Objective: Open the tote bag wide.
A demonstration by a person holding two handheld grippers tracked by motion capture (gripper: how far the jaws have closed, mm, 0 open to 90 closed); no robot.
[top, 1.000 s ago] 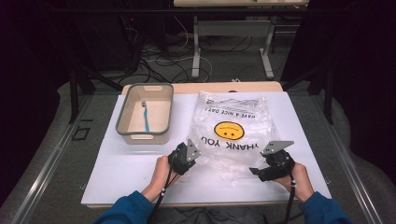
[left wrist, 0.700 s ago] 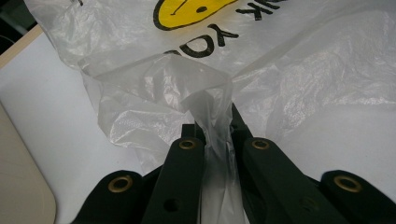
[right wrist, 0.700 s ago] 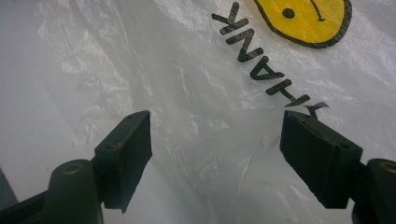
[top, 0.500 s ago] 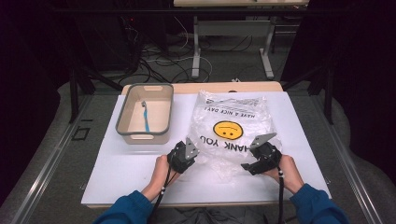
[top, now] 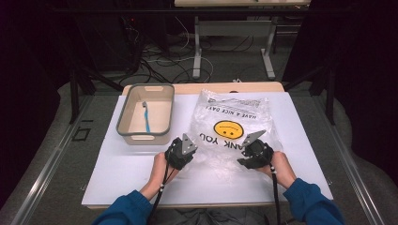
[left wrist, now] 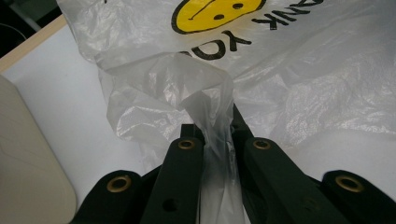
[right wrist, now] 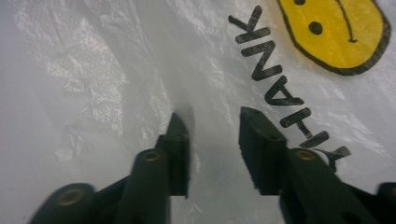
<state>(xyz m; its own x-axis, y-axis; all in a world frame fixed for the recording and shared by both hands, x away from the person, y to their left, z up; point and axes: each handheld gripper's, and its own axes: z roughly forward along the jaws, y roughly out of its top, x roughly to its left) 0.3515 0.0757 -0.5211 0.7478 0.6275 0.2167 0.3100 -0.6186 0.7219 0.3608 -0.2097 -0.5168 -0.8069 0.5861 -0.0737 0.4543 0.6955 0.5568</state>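
Thin clear plastic bag with yellow smiley print (top: 232, 129) lies flat on the white table (top: 117, 168), right of the grey bin (top: 145, 115). Looks light, limp and slippery; best pinched at its near edge. Left gripper (left wrist: 212, 135) is clamped on a bunched fold there. Right gripper (right wrist: 212, 140), angled down on the film, has just been closing, jaws narrowly apart, nothing pinched yet.

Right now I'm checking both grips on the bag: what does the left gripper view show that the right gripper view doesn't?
Left gripper view: the left tool shut on a gathered fold of the plastic bag, with the tray's corner beside it. Right gripper view: the right tool, its jaws just closing, a gap between them, over flat film. Both: the bag's yellow smiley and black lettering.
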